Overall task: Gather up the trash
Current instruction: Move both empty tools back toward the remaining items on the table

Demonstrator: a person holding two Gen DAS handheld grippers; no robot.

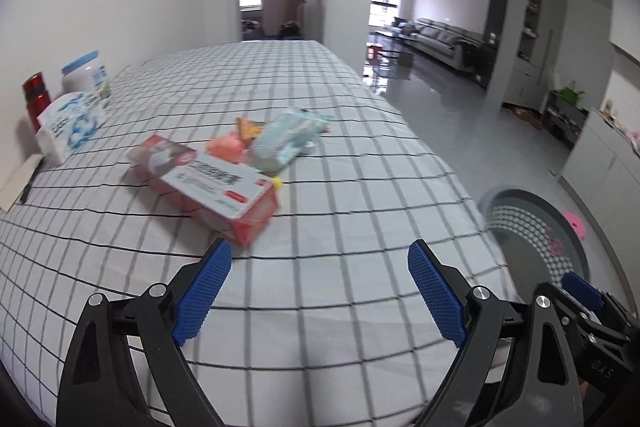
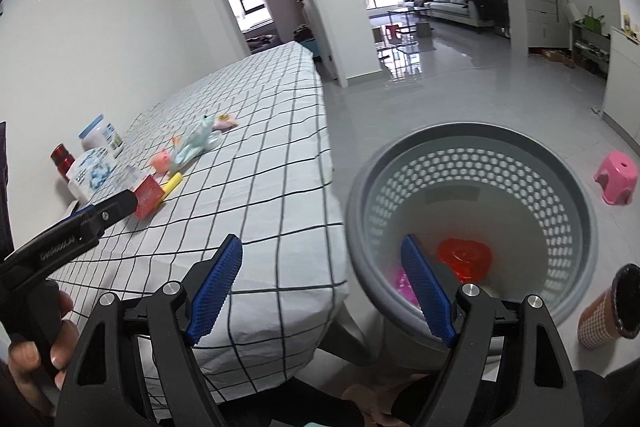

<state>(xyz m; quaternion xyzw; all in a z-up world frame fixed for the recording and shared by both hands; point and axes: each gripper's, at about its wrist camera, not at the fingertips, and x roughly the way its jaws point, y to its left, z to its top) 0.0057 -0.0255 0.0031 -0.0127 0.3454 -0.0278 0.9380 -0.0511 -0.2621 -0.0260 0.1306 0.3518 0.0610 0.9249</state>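
Trash lies in a cluster on the checked tablecloth (image 1: pixel 320 99): a red and white box (image 1: pixel 204 187), a pink wrapper (image 1: pixel 226 147), an orange wrapper (image 1: pixel 248 125) and a light blue packet (image 1: pixel 288 139). My left gripper (image 1: pixel 320 291) hangs open over the cloth just short of the box, with nothing between its fingers. My right gripper (image 2: pixel 322 279) is open and empty, between the table's corner and the grey perforated basket (image 2: pixel 560 211) on the floor. A red crumpled piece (image 2: pixel 464 255) and something pink (image 2: pixel 404 283) lie in the basket.
Along the wall side of the table stand a white jar (image 1: pixel 86 75), a red bottle (image 1: pixel 36 99) and a pack of wipes (image 1: pixel 70 125). On the floor are a pink stool (image 2: pixel 616 177) and a brown tube (image 2: pixel 600 315) lying beside the basket.
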